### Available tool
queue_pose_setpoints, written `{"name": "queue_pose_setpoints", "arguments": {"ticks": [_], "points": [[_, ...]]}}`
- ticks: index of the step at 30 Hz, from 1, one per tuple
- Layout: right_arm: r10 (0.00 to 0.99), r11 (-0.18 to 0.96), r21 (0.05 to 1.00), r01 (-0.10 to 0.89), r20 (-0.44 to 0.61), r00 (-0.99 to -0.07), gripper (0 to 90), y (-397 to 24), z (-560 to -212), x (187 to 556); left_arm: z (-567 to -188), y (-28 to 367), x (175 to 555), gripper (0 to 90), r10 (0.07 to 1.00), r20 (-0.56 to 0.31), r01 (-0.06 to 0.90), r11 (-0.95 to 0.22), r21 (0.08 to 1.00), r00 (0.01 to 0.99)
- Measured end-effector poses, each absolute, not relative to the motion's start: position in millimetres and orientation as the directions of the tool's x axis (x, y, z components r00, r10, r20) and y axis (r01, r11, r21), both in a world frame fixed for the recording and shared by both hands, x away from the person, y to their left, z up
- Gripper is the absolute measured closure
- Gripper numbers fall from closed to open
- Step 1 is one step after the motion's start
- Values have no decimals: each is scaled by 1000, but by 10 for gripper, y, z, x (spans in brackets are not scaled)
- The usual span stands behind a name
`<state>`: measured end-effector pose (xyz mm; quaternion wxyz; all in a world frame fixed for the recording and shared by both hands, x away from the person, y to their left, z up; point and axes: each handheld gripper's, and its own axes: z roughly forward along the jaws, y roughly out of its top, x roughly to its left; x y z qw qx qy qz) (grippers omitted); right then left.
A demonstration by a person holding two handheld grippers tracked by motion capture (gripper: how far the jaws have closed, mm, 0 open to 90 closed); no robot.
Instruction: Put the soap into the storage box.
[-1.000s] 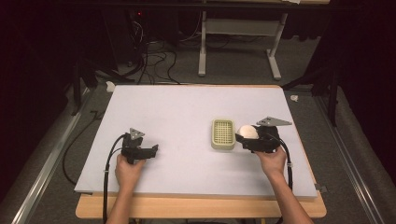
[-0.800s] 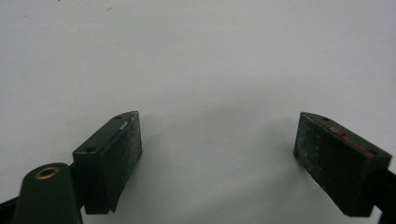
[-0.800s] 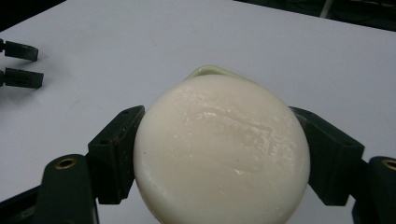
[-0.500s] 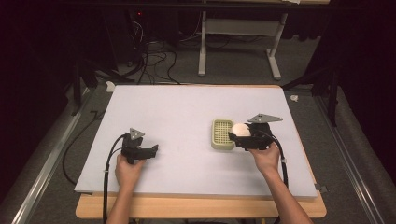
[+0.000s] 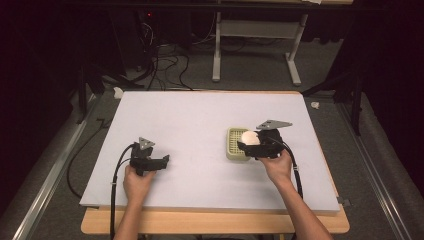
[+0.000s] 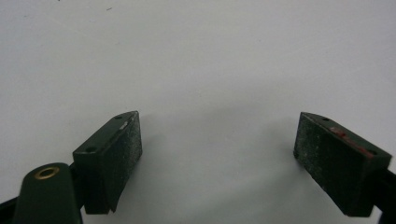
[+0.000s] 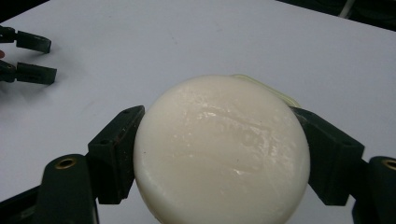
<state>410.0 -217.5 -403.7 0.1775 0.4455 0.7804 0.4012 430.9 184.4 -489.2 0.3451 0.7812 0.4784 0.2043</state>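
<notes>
A round, cream-white soap bar (image 7: 222, 151) sits clamped between the two black jaws of my right gripper (image 7: 219, 154). From above, that gripper (image 5: 251, 141) holds the soap bar (image 5: 249, 137) over a pale green ridged soap dish (image 5: 235, 144) at the table's middle right. The dish's rim peeks out behind the bar (image 7: 266, 88) in the right gripper view. My left gripper (image 5: 165, 161) rests low at the front left of the white table (image 5: 190, 120), its jaws wide apart. In its own view the left gripper (image 6: 219, 154) has only bare white surface between its pads.
A wooden board edge (image 5: 215, 222) runs under the table's front. Beyond the far edge stand a metal stand (image 5: 255, 45) and loose cables (image 5: 165, 60) on the dark floor. A small white object (image 5: 118, 92) lies off the table's far left corner. The left gripper (image 7: 28, 58) shows far off.
My right gripper has carried the soap bar leftward, from beside the green dish to over it. The left hand and its gripper have stayed put.
</notes>
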Motion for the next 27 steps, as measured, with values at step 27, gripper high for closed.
{"name": "queue_pose_setpoints", "arguments": {"ticks": [27], "points": [[838, 280, 763, 583, 103, -536, 243, -2006, -4148, 4312, -4891, 1843, 4309, 157, 888, -10, 606, -305, 734, 459]]}}
